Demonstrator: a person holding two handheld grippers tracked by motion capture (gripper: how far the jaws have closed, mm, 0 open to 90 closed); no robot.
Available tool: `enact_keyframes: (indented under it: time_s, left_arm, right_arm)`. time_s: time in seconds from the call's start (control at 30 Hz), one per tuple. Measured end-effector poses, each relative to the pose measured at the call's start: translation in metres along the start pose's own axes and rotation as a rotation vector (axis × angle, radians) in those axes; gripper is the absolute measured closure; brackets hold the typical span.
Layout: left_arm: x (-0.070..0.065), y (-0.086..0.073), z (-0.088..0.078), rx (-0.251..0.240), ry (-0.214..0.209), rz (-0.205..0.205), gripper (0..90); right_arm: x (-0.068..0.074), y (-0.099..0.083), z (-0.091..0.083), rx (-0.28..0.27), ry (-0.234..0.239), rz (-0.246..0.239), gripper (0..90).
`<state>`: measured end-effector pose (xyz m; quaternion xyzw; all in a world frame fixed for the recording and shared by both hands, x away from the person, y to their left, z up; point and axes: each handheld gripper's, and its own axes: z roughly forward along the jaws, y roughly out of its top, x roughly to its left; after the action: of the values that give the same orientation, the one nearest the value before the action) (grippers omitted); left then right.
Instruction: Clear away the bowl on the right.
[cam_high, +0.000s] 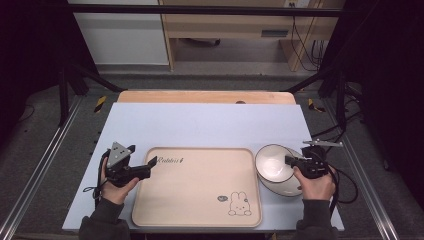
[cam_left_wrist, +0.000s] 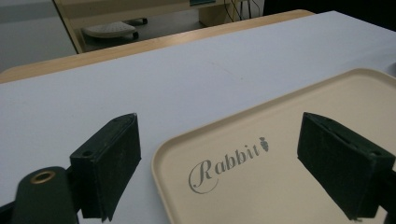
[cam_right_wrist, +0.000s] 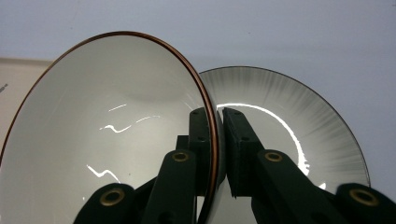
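A beige tray printed with a rabbit and the word "Rabbit" lies at the front middle of the pale mat. To its right, a white bowl with a brown rim tilts over a grey-white plate. My right gripper is shut on the bowl's right rim. In the right gripper view the jaws pinch the rim of the bowl, with the plate behind it. My left gripper hovers open at the tray's far left corner. Between its jaws is nothing but the tray below.
The pale mat covers a wooden table whose edge shows at the back. Metal rails run along both sides, and cables trail at the right. Bare mat lies beyond the tray.
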<state>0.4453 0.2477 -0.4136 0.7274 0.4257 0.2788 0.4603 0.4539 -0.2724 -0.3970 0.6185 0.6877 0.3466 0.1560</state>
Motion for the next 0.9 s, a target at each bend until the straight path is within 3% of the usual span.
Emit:
enact_keyframes:
  time_s: [0.33, 0.9]
  left_arm:
    - [-0.001, 0.0, 0.0, -0.001, -0.002, 0.002, 13.0]
    - [0.0, -0.001, 0.001, 0.003, -0.006, 0.0, 12.7]
  right_arm:
    - [0.013, 0.003, 0.0, -0.01, 0.083, -0.031, 82.2]
    - [0.037, 0.008, 0.007, -0.011, 0.135, -0.088, 82.2]
